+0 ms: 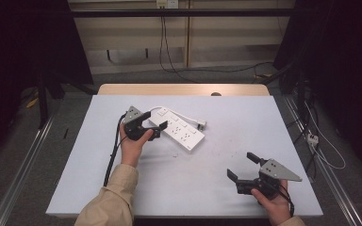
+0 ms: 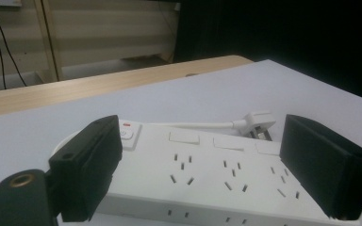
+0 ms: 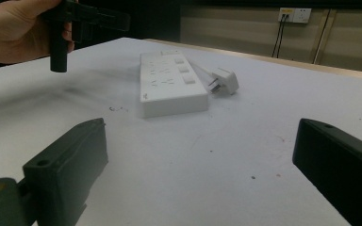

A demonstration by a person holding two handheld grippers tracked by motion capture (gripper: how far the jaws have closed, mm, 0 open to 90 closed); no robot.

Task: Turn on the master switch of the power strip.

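Observation:
A white power strip (image 1: 177,130) lies slantwise on the pale table (image 1: 226,117), its white cable and plug (image 1: 201,125) curled behind it. The left gripper (image 1: 152,127) is open at the strip's left end; in the left gripper view its jaws stand either side of the power strip (image 2: 207,179), close above it, with the plug (image 2: 259,123) beyond. The right gripper (image 1: 242,165) is open near the front right of the table, nothing between its jaws. In the right gripper view the power strip (image 3: 169,84) and plug (image 3: 224,80) lie well ahead.
A wooden strip (image 1: 184,89) borders the table's far edge. Cables (image 1: 169,52) hang from a wall socket behind. Metal rails (image 1: 23,160) run along both sides of the table on the floor. A small white adapter (image 1: 312,138) lies on the floor at right.

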